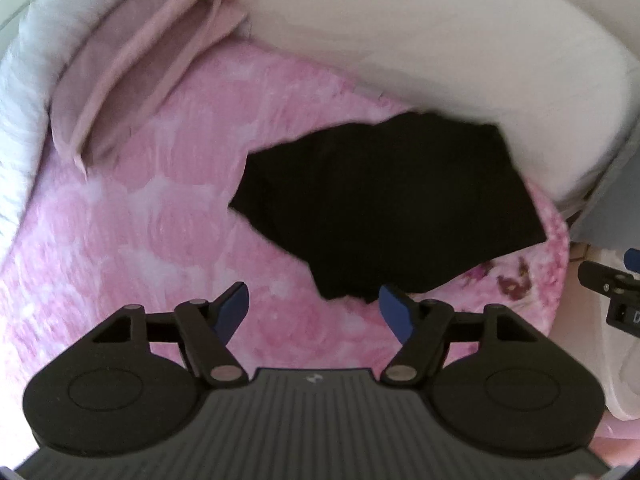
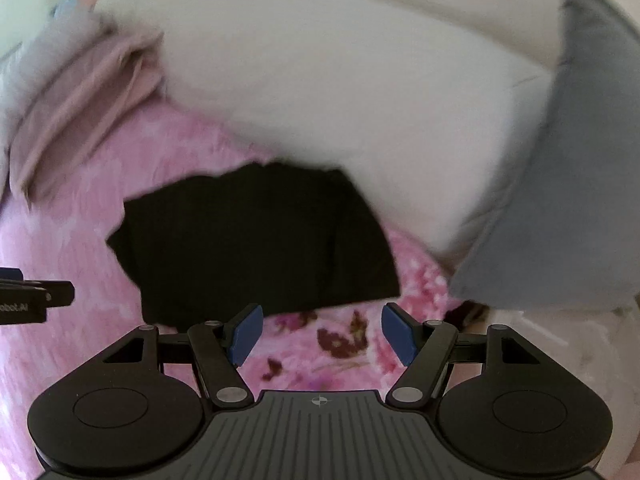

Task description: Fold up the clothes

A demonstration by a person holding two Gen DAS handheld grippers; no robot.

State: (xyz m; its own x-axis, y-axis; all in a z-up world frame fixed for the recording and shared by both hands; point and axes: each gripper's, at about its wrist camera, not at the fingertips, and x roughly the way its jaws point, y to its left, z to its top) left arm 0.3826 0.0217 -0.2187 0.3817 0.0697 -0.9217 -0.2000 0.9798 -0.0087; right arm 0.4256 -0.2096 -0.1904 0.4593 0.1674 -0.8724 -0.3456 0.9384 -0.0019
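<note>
A black garment lies folded flat on the pink flowered bedspread; the right wrist view shows the same black garment. My left gripper hangs open just above the garment's near left corner, nothing between its blue pads. My right gripper is open too, over the pink bedspread just short of the garment's near edge, with empty jaws. Each gripper shows at the edge of the other's view.
A large white pillow lies behind the garment, with a grey pillow to its right. A dusty-pink folded cloth sits at the back left beside a white quilt. The bed's edge runs at the far right.
</note>
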